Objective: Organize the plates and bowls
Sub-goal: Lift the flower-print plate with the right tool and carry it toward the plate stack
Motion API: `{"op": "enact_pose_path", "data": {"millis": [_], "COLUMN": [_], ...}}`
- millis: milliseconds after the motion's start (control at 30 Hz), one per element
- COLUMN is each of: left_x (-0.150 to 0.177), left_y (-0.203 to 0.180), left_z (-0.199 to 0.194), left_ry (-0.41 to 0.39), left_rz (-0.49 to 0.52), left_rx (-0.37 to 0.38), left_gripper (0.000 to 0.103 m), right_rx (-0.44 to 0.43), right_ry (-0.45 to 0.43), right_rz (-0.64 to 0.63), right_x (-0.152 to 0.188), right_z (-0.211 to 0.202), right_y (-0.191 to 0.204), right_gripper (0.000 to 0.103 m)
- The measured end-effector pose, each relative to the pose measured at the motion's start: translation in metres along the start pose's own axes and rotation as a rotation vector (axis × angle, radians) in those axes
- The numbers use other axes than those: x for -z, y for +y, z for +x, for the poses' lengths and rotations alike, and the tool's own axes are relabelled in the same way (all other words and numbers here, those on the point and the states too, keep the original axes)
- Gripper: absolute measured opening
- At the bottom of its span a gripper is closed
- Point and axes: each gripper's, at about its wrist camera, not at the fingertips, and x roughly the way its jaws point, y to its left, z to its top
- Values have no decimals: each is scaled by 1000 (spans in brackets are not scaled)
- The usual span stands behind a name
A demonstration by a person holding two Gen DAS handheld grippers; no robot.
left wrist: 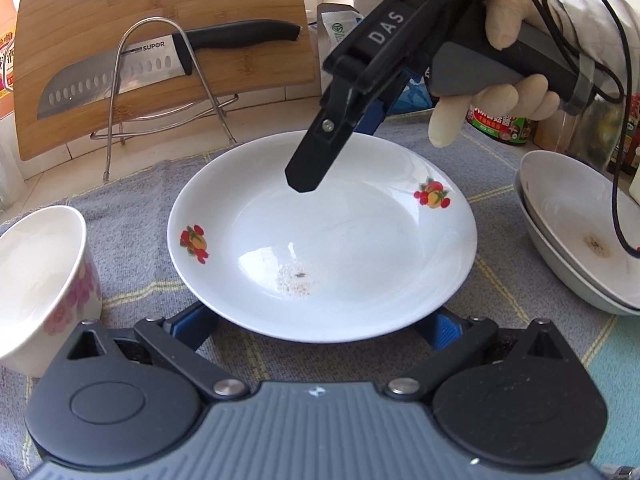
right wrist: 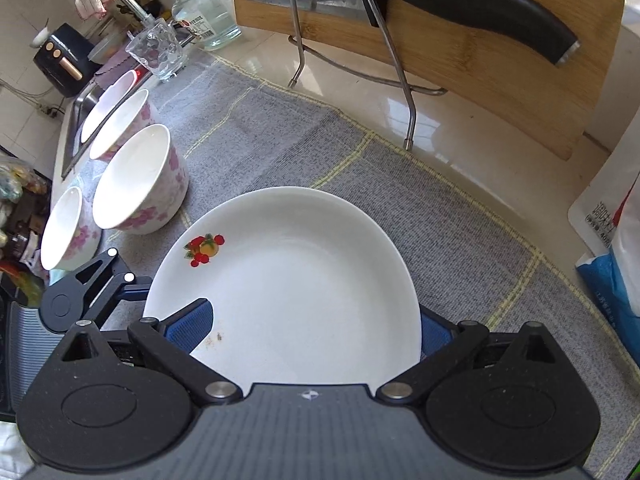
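The pale stone bench [right wrist: 440, 152] was covered by a grey woven cloth [left wrist: 132, 216], and on it lay the wide white plate with fruit prints [left wrist: 340, 240], the thing I was dealing with. What worried me was a poor bite. The plate was glossy and shallow, and if I had closed on the rim alone, it might have tipped out of the pads or slid across the cloth. Had it swung to my right as it was lifted, it could have knocked the stacked white shallow dishes [left wrist: 580, 240] nearby. The pink-flowered white bowl [left wrist: 40, 272] stood just beside it on the other side.

My right gripper [right wrist: 312, 330] was spread wide across the far rim, one blue pad above the plate's inner face and the other outside the edge, not yet clenched on it. My left gripper [left wrist: 320, 324] was likewise released. The near rim lay between and over its fingers, and I could not tell whether it touched them.
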Motion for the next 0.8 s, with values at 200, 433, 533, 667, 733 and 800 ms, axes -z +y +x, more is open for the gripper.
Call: {"op": "enact_pose_path", "data": {"millis": [200,433,533,667,733,800], "left_x": [-1,-1,-2,-2,-3,-4], "left_y": [-2,0,0,1,0,0], "left_z": [0,1,1,1,1,0], "left_ry": [-7,-1,2,9,12,11], "left_rz": [26,29,31,38,41,40], "left_rx": [-3,4,6,6,3,5], "left_gripper": [103,102,102,101,101,100], "right_rx": [-102,-118,-95,-93,-91,-86], "right_ry": [31,56,60,58,58,57], "right_rz": [80,106,96,98,101,103], "right_x": [-7,-8,-9,-7,-7,-6], "right_z": [-3,-1,0,0,-1,-1], "right_y": [-16,-18,-14,-14,-14,-14], "right_gripper": [103,103,103,103,103,103]}}
